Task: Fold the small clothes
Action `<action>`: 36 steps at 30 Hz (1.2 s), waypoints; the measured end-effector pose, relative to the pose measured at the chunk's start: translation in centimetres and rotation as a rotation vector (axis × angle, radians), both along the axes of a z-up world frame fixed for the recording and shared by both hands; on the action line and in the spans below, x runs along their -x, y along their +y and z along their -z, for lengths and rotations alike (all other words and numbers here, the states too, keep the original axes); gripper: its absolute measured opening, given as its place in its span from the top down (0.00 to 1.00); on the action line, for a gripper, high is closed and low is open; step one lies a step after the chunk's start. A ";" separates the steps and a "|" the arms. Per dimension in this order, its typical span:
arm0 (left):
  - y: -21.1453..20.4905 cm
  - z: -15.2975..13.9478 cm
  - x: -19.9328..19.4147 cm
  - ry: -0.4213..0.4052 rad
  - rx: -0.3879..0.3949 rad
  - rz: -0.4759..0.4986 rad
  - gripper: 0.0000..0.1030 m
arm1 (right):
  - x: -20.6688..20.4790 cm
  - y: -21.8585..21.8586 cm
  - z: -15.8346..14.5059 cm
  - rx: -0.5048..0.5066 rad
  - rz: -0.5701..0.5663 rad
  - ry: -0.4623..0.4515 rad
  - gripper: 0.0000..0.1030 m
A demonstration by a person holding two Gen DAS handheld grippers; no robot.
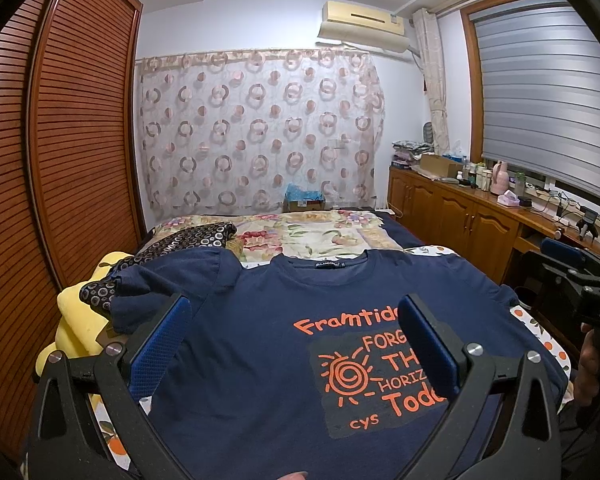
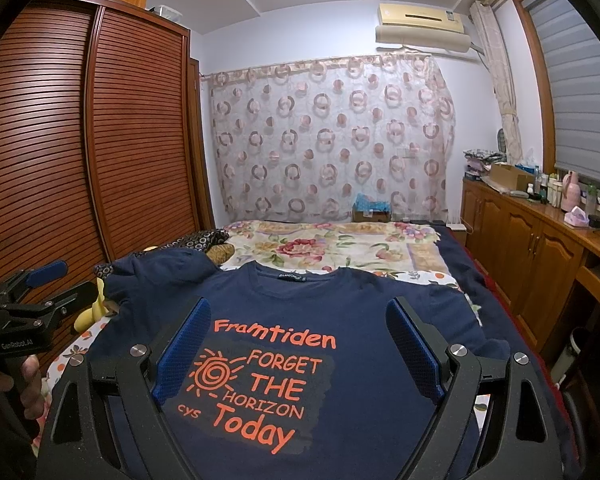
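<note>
1. A dark blue shirt (image 2: 352,308) lies flat on the bed (image 2: 340,248), front side up, with orange words and a sun on it.
2. Its neck points to 12 o'clock, toward the curtain (image 2: 328,136).
3. The left gripper (image 1: 296,344) hangs over the shirt. Its blue fingers (image 1: 160,348) are wide apart and hold nothing.
4. The right gripper (image 2: 300,344) hangs over the shirt too. Its fingers (image 2: 412,348) are wide apart and empty.
5. At 10 o'clock from the shirt, its sleeve is bunched up by a spotted cloth (image 1: 188,236) and a yellow thing (image 1: 76,316).
</note>
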State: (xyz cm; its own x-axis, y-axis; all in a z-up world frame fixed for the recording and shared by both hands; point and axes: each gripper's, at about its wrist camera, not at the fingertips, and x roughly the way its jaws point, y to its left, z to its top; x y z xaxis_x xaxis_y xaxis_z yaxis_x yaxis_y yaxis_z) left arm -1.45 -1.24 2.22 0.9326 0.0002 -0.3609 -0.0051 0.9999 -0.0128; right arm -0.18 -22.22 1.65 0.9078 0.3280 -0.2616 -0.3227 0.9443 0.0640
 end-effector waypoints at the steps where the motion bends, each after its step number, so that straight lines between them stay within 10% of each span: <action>1: 0.0 0.0 0.0 0.000 -0.001 -0.002 0.00 | 0.0 0.0 0.0 0.000 0.000 0.000 0.12; 36: 3.0 3.0 -1.8 0.059 0.012 -0.025 0.00 | -1.4 1.1 1.5 0.006 -0.084 0.051 0.12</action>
